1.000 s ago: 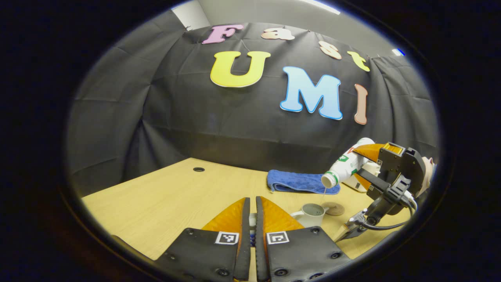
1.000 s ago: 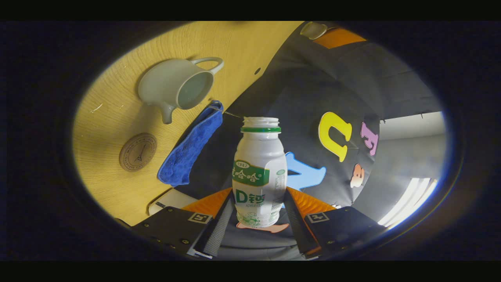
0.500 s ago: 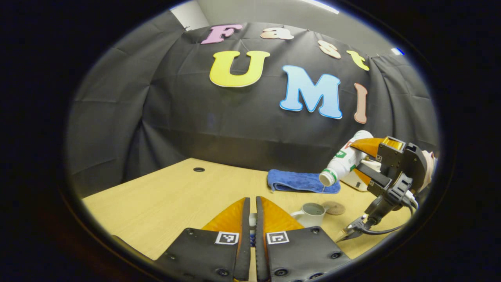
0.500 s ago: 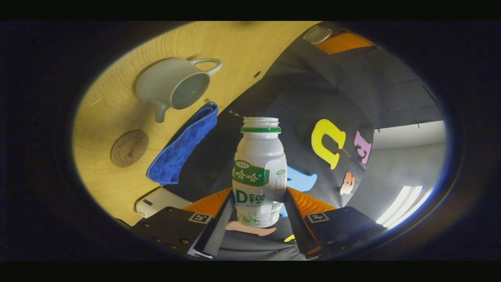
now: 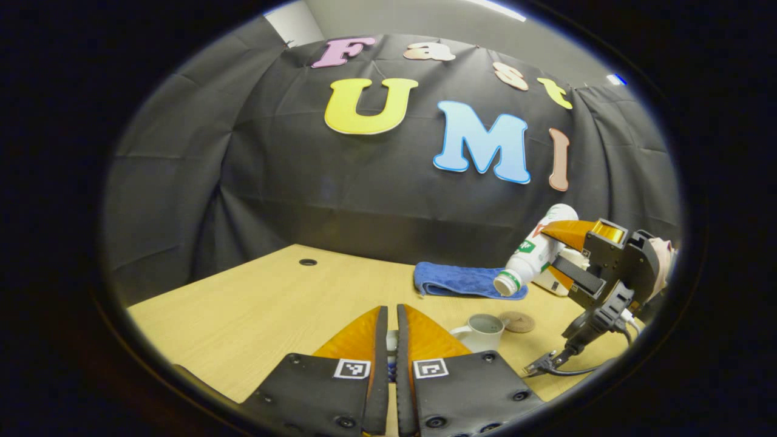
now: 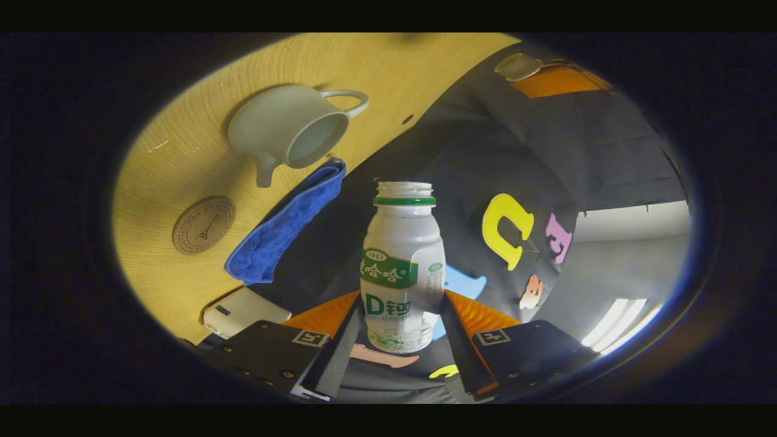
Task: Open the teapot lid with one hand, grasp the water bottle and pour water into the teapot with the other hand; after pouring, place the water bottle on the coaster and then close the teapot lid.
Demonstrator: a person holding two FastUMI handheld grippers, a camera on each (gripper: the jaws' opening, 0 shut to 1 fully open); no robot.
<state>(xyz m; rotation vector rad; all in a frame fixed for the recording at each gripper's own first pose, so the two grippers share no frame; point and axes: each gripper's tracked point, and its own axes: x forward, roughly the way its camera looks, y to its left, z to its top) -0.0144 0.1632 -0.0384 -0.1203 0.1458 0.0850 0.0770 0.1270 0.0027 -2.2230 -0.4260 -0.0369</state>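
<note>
pour finished, bottle due on the coaster

the left gripper (image 5: 391, 337) sits low over the near edge of the table (image 5: 255, 309), its fingers pressed nearly together on a small pale piece that i judge to be the teapot lid (image 5: 392, 340), though little of it shows. to its right the teapot (image 5: 484, 331) stands open near the table's right side, and the coaster (image 5: 517, 321) lies just beside it, bare. the right gripper (image 6: 400, 325) is clenched on the water bottle (image 6: 402, 273), which hangs tilted mouth-down above the blue cloth (image 5: 464, 281), clear of the teapot's mouth; no stream is visible.

the step in hand looks like the end of pouring. the next move calls for righting the bottle, carrying it over the coaster, setting it down upright and letting go; then the lid goes back on the teapot.

the table is pale wood with a cable hole (image 5: 308, 262) towards its far left. a white box (image 6: 243, 311) lies by the cloth at the far edge. black cloth closes the booth behind.
</note>
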